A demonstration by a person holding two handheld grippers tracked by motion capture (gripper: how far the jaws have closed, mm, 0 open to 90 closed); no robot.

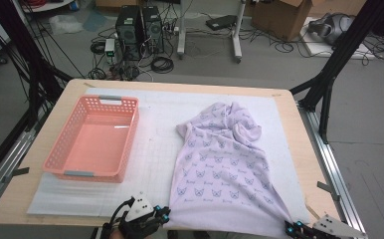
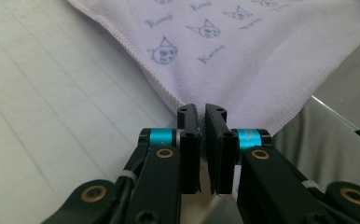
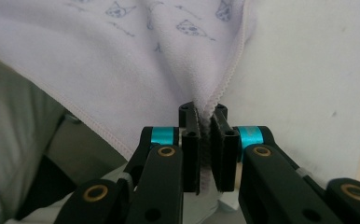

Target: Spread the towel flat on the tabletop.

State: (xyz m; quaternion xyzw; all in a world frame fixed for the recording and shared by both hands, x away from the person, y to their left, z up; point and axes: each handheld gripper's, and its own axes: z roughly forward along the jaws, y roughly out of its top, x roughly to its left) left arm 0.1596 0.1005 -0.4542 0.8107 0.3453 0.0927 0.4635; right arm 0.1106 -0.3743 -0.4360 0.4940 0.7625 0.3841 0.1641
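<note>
A pink plastic basket [image 1: 93,139] sits on the left part of the table [image 1: 299,149], on a white mat [image 1: 155,144] that covers most of the tabletop. It stands well apart from the cloth.

At the near edge, left of centre, the left gripper [image 1: 165,215] clamps the near left corner of the lilac towel [image 1: 220,169]. In the left gripper view the jaws stand pressed together with the hemmed corner of the towel [image 2: 243,51] pinched between them, and the cloth fans out away from the tips over the mat [image 2: 52,107].

The towel, printed with small cat faces and script, lies right of the basket. Its near half is drawn flat and taut between the two grippers, while its far end is bunched into folds.

At the near right corner of the table, the right gripper [image 1: 293,229] holds the towel's other near corner. In the right gripper view the jaws are closed on a gathered fold of the towel [image 3: 122,65], whose stitched edge runs up from the tips.
</note>
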